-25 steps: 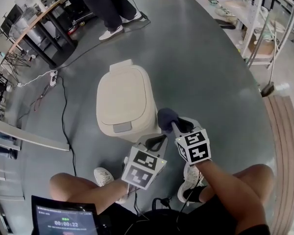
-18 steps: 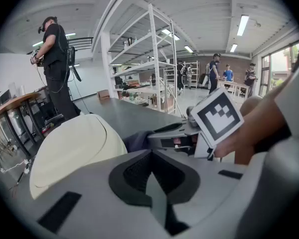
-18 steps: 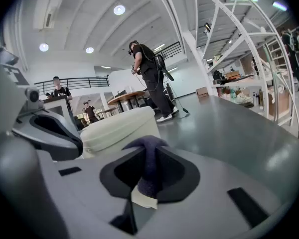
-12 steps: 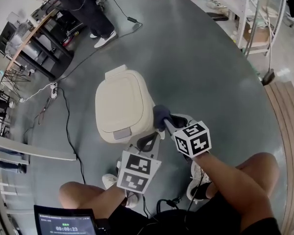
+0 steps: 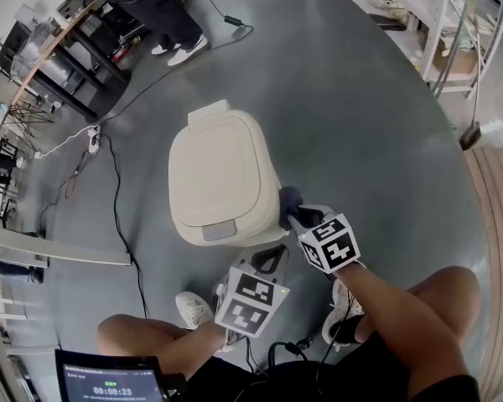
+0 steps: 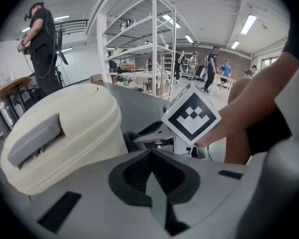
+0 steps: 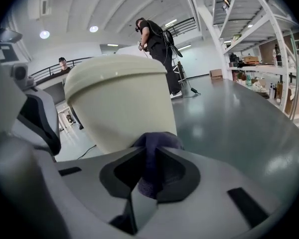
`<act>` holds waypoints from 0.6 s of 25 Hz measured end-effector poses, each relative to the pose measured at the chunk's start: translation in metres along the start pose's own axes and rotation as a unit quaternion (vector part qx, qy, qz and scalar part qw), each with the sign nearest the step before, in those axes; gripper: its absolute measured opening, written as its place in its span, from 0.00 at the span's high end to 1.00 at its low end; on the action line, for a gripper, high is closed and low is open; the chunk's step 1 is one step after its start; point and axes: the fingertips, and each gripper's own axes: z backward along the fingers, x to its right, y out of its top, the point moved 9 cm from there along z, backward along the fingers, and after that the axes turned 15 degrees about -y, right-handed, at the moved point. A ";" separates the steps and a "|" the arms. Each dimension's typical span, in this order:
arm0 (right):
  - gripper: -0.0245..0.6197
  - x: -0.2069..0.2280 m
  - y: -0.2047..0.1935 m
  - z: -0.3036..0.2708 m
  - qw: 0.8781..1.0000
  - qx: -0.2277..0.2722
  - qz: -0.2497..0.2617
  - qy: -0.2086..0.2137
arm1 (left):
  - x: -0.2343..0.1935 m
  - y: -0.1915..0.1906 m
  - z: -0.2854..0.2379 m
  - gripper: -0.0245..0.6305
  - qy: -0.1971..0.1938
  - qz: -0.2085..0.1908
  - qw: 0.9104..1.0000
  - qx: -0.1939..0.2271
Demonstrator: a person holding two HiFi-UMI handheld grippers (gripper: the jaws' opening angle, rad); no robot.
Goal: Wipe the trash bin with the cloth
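Note:
A cream trash bin (image 5: 222, 187) with a shut lid stands on the grey floor. My right gripper (image 5: 295, 216) is shut on a dark purple cloth (image 5: 290, 198) and holds it against the bin's right side near the front corner. In the right gripper view the cloth (image 7: 154, 151) bulges out between the jaws of the right gripper (image 7: 152, 158), touching the bin wall (image 7: 119, 98). My left gripper (image 5: 271, 260) hovers low by the bin's front, apart from it. In its own view the left gripper (image 6: 150, 153) is shut with nothing held, beside the bin (image 6: 65, 128).
A person (image 5: 155, 7) stands at the far left by dark tables (image 5: 59, 53). Cables (image 5: 113, 199) and a power strip (image 5: 90, 135) lie on the floor left of the bin. Metal shelving (image 5: 453, 32) stands at the far right. My shoes (image 5: 193, 308) are near the bin's front.
The cloth has stayed against the bin's right front side, sliding a little along it. The left gripper has kept low by the bin's front. The head view has shifted.

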 end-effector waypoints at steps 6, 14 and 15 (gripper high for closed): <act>0.86 0.000 -0.019 -0.022 0.999 -0.030 0.028 -0.007 | -0.012 -0.021 -0.012 0.96 -0.019 0.045 0.999 0.011; 0.86 0.013 -0.034 -0.052 0.996 -0.084 0.032 -0.002 | -0.031 -0.041 -0.036 0.96 -0.016 0.087 0.996 -0.009; 0.86 0.011 -0.035 -0.056 0.995 -0.094 0.034 -0.001 | -0.031 -0.038 -0.035 0.96 -0.020 0.091 0.996 -0.007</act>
